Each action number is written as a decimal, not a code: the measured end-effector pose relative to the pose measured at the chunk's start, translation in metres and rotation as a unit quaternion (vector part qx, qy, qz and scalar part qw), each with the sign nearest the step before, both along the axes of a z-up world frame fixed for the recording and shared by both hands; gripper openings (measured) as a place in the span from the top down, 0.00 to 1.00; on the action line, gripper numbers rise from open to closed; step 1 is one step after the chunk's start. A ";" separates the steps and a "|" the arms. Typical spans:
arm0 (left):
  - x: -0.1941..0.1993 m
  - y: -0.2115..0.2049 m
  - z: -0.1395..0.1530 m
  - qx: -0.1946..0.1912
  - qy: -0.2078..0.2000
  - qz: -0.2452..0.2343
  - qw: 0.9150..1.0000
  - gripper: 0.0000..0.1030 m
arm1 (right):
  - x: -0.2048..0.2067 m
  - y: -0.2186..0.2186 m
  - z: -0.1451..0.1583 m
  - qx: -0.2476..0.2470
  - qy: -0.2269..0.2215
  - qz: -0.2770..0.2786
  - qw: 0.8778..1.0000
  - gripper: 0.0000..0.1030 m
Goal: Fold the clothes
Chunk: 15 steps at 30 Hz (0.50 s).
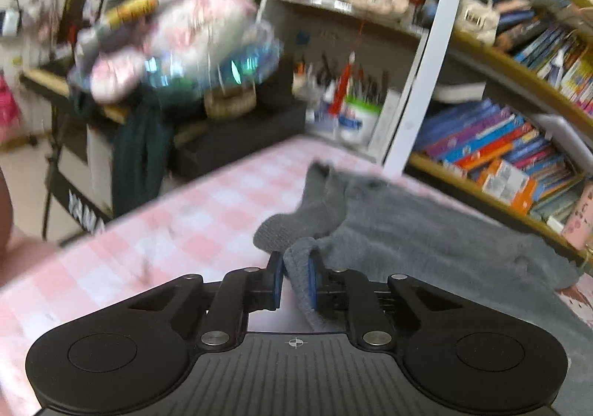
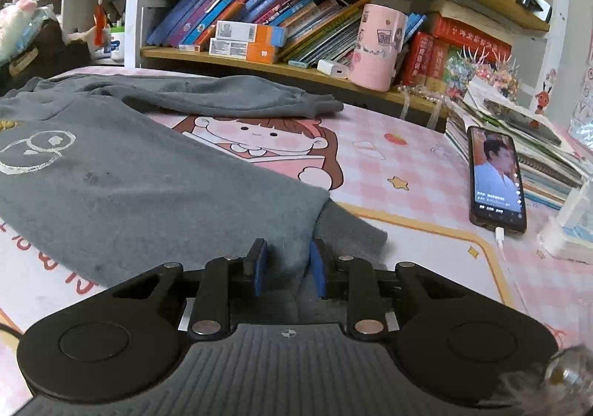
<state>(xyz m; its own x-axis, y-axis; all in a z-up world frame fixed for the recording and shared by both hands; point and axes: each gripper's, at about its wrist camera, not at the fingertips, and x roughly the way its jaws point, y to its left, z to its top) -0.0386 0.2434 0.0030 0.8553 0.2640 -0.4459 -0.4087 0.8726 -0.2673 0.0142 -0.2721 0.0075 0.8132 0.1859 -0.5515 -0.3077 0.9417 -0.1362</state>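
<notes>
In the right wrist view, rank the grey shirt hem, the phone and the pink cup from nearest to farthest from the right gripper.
1. Grey shirt hem: between the fingers of the right gripper.
2. Phone: off to the right, lying flat on the pink table mat, cable plugged in.
3. Pink cup: farthest, up on the lower shelf, right of centre.

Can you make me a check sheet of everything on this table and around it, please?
Surface: pink checked table mat with a cartoon girl print.
Job's things: grey sweatshirt spread flat, one sleeve lying across the back.
Clutter: phone with its screen on, stack of notebooks.
Grippers: left gripper shut on a bunched fold of the sweatshirt; right gripper astride the hem, pads not pressing.
Cables: white charging cable plugged into the phone.
Surroundings: bookshelf, pink cup.
</notes>
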 end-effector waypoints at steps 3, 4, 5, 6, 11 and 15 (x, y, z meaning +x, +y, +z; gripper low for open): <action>0.006 0.007 -0.005 -0.017 0.032 -0.004 0.999 0.86 | 0.000 -0.003 -0.002 0.007 -0.002 0.001 1.000 0.77; 0.008 0.009 -0.009 -0.018 0.045 -0.006 0.999 0.83 | 0.000 -0.003 -0.002 0.008 -0.003 0.000 1.000 0.77; 0.009 0.009 -0.012 -0.016 0.050 -0.008 0.999 0.82 | 0.000 -0.003 -0.003 0.009 -0.004 -0.001 1.000 0.77; 0.008 0.009 -0.013 -0.015 0.050 -0.009 0.999 0.80 | 0.000 -0.003 -0.003 0.009 -0.005 -0.001 1.000 0.77; 0.005 0.007 -0.010 0.012 0.060 -0.007 0.998 0.59 | -0.001 -0.004 -0.004 0.010 -0.008 0.001 1.000 0.77; -0.006 0.000 -0.005 0.063 0.065 0.005 0.996 0.37 | -0.002 -0.004 -0.004 0.014 -0.011 0.000 1.000 0.75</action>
<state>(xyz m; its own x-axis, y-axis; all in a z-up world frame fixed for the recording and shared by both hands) -0.0449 0.2431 -0.0019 0.7892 0.3330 -0.5160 -0.4411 0.8920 -0.0991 0.0124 -0.2760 0.0032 0.8250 0.2014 -0.5280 -0.3051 0.9452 -0.1162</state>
